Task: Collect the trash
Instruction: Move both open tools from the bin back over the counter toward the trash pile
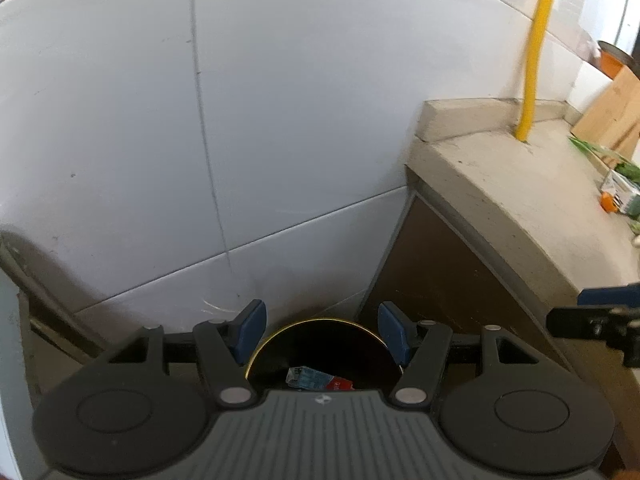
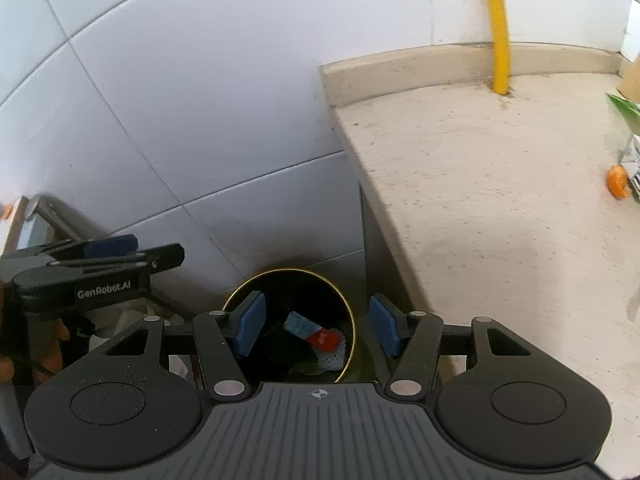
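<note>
done: wrapper [image 2: 316, 338] in bin [image 2: 347, 308] | left: orange scrap [image 2: 618, 182] at right edge of bench [image 2: 500, 200] | left gripper [image 1: 322, 332], right gripper [image 2: 316, 324]: jaws apart, empty

Bin [image 2: 289, 300] sits on the floor in the corner, tiled wall [image 2: 180, 100] behind it, counter [image 2: 500, 200] to its right. Wrapper [image 2: 316, 336] lies inside the bin. Pipe [image 2: 498, 32] rises from the counter's far edge; carton [image 2: 632, 168] and small fruit [image 2: 618, 182] on its far right.
</note>
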Motion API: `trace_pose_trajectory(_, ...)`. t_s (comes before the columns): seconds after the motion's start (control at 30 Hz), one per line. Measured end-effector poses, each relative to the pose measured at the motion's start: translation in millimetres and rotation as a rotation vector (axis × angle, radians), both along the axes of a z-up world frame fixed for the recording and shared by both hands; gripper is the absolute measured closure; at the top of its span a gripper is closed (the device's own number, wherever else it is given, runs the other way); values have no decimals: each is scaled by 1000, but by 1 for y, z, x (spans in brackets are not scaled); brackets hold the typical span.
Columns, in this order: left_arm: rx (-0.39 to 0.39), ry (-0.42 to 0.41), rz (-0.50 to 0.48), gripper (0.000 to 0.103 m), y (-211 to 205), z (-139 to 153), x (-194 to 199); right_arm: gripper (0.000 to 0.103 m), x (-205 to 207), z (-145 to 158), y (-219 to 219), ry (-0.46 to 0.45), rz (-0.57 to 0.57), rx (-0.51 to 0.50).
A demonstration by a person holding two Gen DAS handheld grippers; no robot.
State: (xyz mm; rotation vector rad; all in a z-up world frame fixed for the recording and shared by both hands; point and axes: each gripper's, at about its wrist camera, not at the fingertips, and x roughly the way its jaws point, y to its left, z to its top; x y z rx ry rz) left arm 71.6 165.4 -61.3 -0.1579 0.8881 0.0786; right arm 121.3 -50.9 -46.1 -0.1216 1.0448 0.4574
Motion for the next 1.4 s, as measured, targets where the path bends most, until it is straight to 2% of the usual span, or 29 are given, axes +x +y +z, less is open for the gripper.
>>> trace_pose_trajectory(0.2,-29,-62,-53,48,-11,10,-7,35,-6,11,-16,-26,-21,17)
trace_pose_trajectory(0.37,-14,-84,-96,47,-26,15,-10,33,-10,22,-32,-50,-32,41)
trace_pose_trajectory(0.67,-66,-92,-124,47,-50,21,-5,32,-13,34,-59,-73,-57,68)
trace_pose_trajectory(0.9,-74,-106,-198,47,-83,30,6,32,-9,38,-83,-87,-107,93)
trace_pose_trajectory(1.13,-88,-118,-287,47,-119,39,23,31,-6,43,-120,-113,-199,99)
trace_pose_trajectory(1.4,-107,-141,-425,47,-171,54,45,29,-10,55,-177,-184,-347,77)
